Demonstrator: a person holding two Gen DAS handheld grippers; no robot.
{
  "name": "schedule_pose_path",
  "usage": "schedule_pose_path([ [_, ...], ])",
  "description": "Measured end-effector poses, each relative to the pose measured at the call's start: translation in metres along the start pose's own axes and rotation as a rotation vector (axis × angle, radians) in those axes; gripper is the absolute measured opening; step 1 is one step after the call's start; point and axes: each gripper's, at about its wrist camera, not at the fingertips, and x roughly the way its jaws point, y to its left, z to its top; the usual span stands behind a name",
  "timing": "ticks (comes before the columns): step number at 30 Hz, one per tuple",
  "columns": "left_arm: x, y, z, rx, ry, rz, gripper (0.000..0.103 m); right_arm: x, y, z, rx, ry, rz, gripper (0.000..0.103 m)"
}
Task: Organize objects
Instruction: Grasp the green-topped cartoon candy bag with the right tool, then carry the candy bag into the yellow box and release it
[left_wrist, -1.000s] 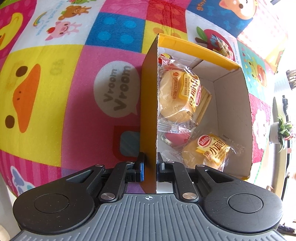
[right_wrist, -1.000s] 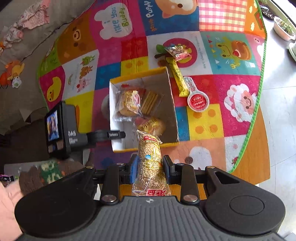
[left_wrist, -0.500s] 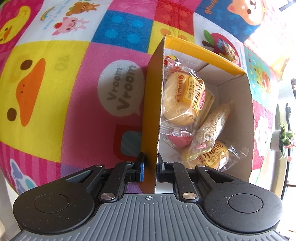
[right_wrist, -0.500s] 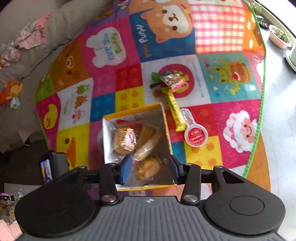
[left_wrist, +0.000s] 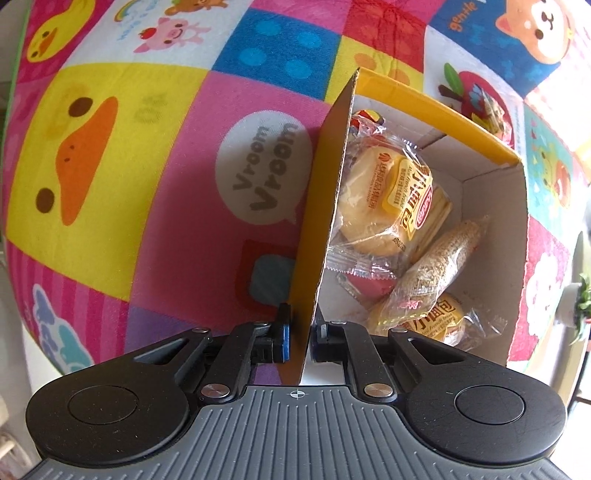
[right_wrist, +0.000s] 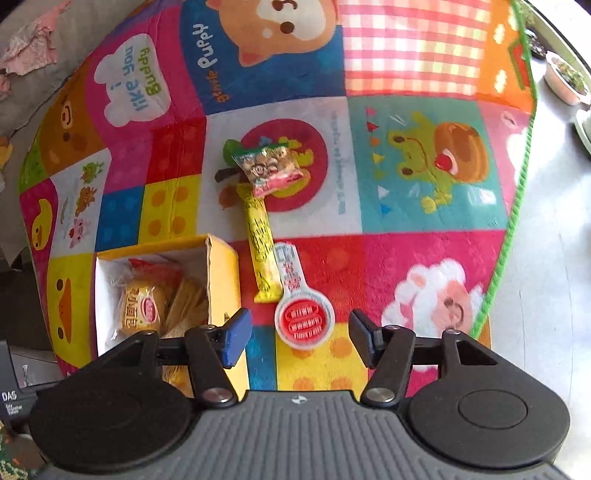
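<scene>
The left gripper (left_wrist: 299, 341) is pointed steeply down, and its fingers (left_wrist: 282, 341) are clamped on the near wall of the yellow cardboard box (left_wrist: 321, 206), one finger outside the wall and one inside. The box is set on a bright patchwork play mat (left_wrist: 147, 155) printed with ducks, bears and a "Vroom Vroom" bubble.

Inside the box, a wrapped round bun (left_wrist: 388, 199) is seen lying against the gripped wall. A long clear packet of grain-coloured snack (left_wrist: 439, 266) is laid slantwise across the contents, and its lower end rests on a second wrapped bun (left_wrist: 432, 325) in the near corner. A small red-and-pink packet (left_wrist: 365, 286) is partly covered by these.

The right gripper (right_wrist: 301, 338) is held above the mat just beside the box (right_wrist: 221, 273). Its fingers (right_wrist: 236, 338) have just been opening and are now spread apart, with nothing gripped. A round white sachet with a red ribbed centre (right_wrist: 304, 321) is seen on the mat between them, untouched. Its long tab lies against a yellow stick packet (right_wrist: 262, 251), whose far end is overlapped by a small green-and-pink snack bag (right_wrist: 271, 170). These three items lie on the mat outside the box.
</scene>
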Motion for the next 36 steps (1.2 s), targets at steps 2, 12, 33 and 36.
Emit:
schedule_pose_path([
  [2, -0.002, -0.005, 0.000, 0.021, -0.004, 0.032, 0.011, 0.019, 0.002, 0.028, -0.066, -0.009, 0.024, 0.068],
  [12, -0.001, -0.037, -0.017, 0.150, -0.042, 0.189, 0.010, 0.140, 0.016, 0.126, -0.172, 0.072, 0.033, 0.081],
  [33, 0.007, -0.033, 0.005, 0.173, -0.031, 0.134, 0.010, 0.010, -0.056, 0.057, -0.018, -0.036, 0.035, 0.049],
  [36, 0.004, -0.031, 0.003, 0.229, -0.032, 0.109, 0.010, -0.022, -0.047, 0.020, 0.001, -0.040, 0.025, 0.048],
])
